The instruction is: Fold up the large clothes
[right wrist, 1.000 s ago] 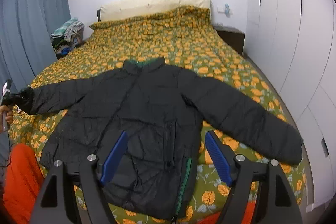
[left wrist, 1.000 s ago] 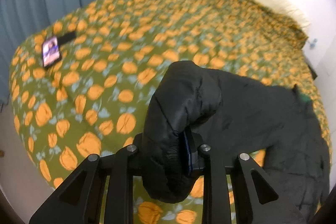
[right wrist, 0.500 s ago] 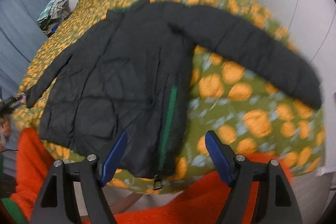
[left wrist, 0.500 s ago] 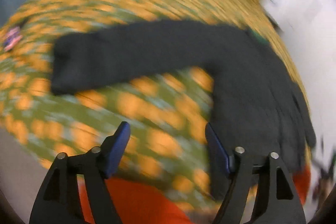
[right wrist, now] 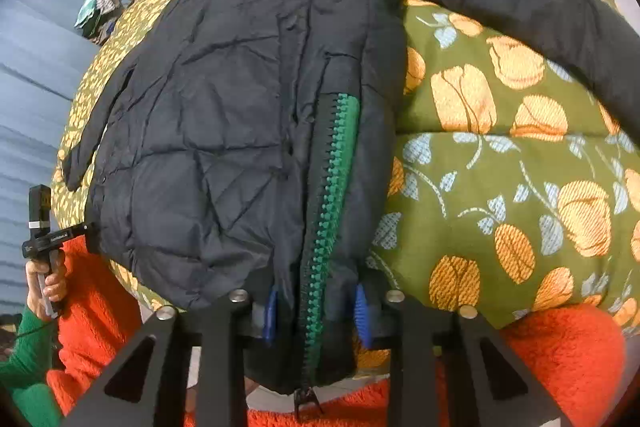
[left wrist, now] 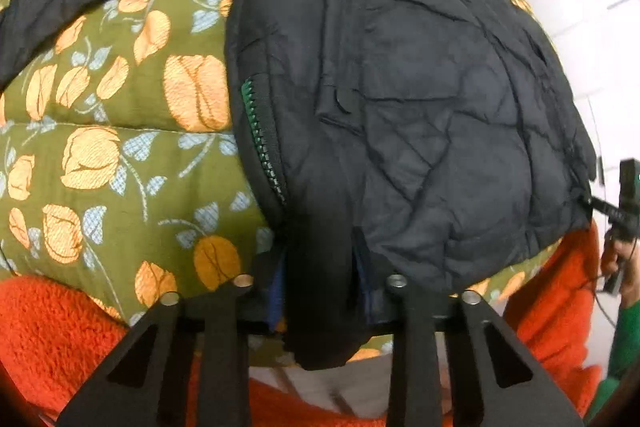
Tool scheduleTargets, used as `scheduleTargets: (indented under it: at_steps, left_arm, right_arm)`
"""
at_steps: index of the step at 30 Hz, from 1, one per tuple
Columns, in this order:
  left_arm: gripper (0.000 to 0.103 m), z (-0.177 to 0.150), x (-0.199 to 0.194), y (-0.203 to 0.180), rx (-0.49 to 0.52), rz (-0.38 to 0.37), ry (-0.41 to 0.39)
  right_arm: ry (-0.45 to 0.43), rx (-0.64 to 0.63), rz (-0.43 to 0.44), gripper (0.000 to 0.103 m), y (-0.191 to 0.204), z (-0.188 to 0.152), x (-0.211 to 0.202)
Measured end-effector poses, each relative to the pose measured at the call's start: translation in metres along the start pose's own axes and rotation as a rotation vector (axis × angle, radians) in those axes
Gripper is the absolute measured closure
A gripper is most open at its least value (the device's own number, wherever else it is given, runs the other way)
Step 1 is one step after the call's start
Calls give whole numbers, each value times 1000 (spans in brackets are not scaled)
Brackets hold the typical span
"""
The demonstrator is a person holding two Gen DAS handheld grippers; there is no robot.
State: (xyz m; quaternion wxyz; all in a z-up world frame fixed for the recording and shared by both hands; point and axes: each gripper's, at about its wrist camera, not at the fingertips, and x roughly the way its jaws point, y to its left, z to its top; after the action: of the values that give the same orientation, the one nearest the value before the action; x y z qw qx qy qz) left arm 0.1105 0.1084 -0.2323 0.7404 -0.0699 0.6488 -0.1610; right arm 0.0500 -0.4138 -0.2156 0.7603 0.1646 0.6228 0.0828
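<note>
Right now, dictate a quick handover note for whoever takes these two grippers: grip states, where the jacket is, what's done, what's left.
Left gripper: jaws have just closed on the jacket hem at one bottom corner.
Right gripper: jaws have just closed on the hem at the other corner, pinching it beside the green zipper.
Jacket: spread on the floral bedspread, collar far, both sleeves out to the sides, hem at the near bed edge.
Done: jacket laid out, both bottom corners gripped.
Left: no fold made yet. Probably fold in the sleeves and bring the hem toward the collar.
</note>
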Motion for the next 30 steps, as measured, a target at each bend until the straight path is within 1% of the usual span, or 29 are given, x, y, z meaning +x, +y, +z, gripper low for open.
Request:
scheduleTargets:
  at_steps: [2,5,8,10,11,12,13,14,15,16,17,18,19,21,22,23,24,25,26,27,28,29,30]
  left_arm:
    - [79,-5,-3,-6,21,3,6]
    - [78,-17,-3,-14,43,20,28]
    - [76,-21,3,-22,70,66,29]
    - [71,-19,1,-29,81,94,15]
    - [70,-17,-5,-34,88,111,-4]
    - [67,-16,-14,-38,95,128,-32]
    - [65,-14,-24,-42,101,132,-56]
    - [53,-12,-34,-42,101,129,-82]
    - [35,-7,-50,-42,95,121,-128]
    - [27,-2,-68,-44,86,117,-181]
    - [14,3,-83,-47,75,114,-229]
    - [8,11,-102,-52,61,104,-300]
    - [7,19,-120,-57,51,89,-363]
    - [2,33,-145,-57,37,67,-460]
    - [2,43,-159,-65,30,60,-533]
    - [1,47,-166,-68,29,55,-581]
    - [1,54,-175,-75,28,55,-645]
    - [1,61,-181,-76,33,66,-684]
    - [1,66,-180,-82,44,77,-702]
    - [1,66,-178,-79,55,86,-712]
    - [1,69,-168,-87,66,97,-713]
    - [1,72,-157,-93,79,107,-699]
    - [1,75,-141,-100,88,108,-672]
  right_arm:
    - [11,-50,-42,81,9,-1,-4]
    - [22,-94,-79,81,20,-5,-13]
    - [35,-91,-95,81,21,-14,-15]
    - [16,-72,-102,80,20,-13,-10]
    - [8,-54,-96,75,19,-10,-9]
    - [-1,-38,-93,75,19,-6,-8]
    - [-8,-28,-89,67,15,-5,-11]
    - [-26,-19,-89,60,13,-4,-19]
    - [-53,-18,-93,58,12,-6,-28]
    - [-78,-20,-96,58,10,-7,-38]
    - [-116,-22,-109,58,9,-6,-53]
    - [-151,-23,-125,58,9,-6,-65]
    - [-209,-25,-149,58,6,-5,-86]
    - [-329,-18,-207,58,-3,-2,-126]
    - [-405,-6,-242,56,-11,0,-151]
    - [-470,11,-274,49,-20,0,-172]
    - [-548,45,-324,45,-34,0,-199]
    - [-589,70,-354,37,-45,-1,-212]
    - [-646,113,-391,32,-62,-2,-230]
    - [-684,160,-413,32,-81,-5,-239]
    - [-697,209,-419,32,-100,-7,-243]
    - [-690,289,-406,32,-125,-9,-241]
    - [-669,396,-359,32,-151,-14,-233]
